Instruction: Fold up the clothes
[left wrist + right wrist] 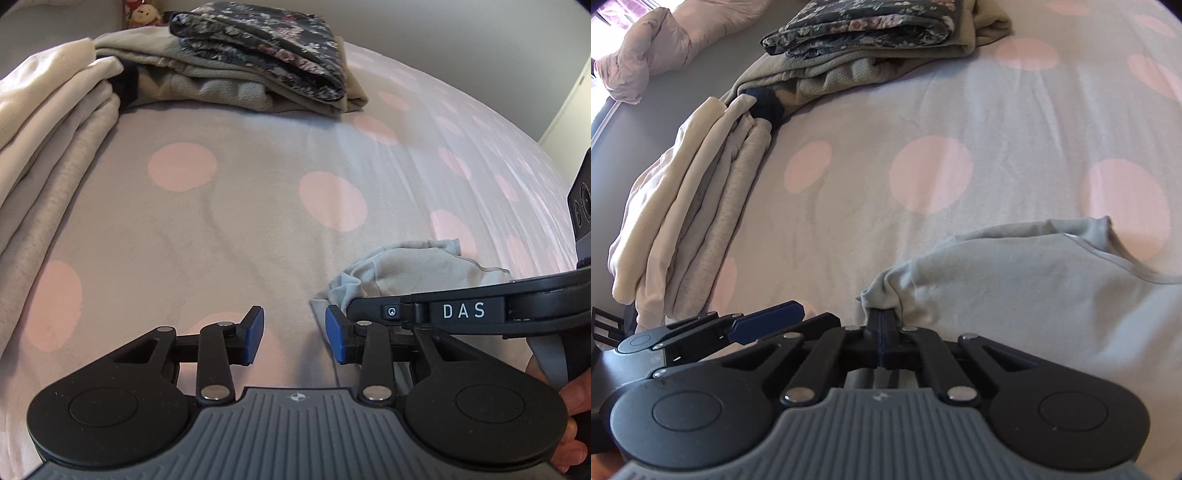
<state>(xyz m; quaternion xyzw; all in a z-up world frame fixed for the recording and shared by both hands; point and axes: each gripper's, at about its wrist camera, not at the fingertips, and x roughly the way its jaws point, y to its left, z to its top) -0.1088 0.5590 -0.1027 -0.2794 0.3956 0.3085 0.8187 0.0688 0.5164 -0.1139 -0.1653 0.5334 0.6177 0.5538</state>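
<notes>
From the left wrist view, the left gripper [294,334] hangs low over the bed [229,229]. Its two blue pads are apart, with nothing between them. Just to its right lies a light grey garment [402,267], bunched up on the spotted bed cover. The right gripper [354,314] comes in from the right side and reaches the near edge of that garment. A hand [570,417] shows at the right edge. Far back on the bed sits a folded pile: a dark flowery cloth [266,48] on top of a beige sweater [221,85]. On the left lies a stack of cream clothes [55,136], folded in layers. A small soft toy [146,14] peeks out at the very top.

From the right wrist view, the right gripper [884,317] is pressed together on a pinch of the light grey garment [1034,280]. The cloth puckers right at the tips. The rest of the garment spreads away to the right, loose and wrinkly, not flat. The left gripper [768,319] shows at the left, close by, with one blue pad in sight. The flowery cloth [871,26] and the cream clothes [701,206] lie far from the grey one.

I think the grey garment is the one being worked on now. It does not look folded. It seems the left gripper needs to take hold of another edge near by, so both can pull the cloth flat and straight. The cloth is soft and floppy, so a small pinch could slip out.
</notes>
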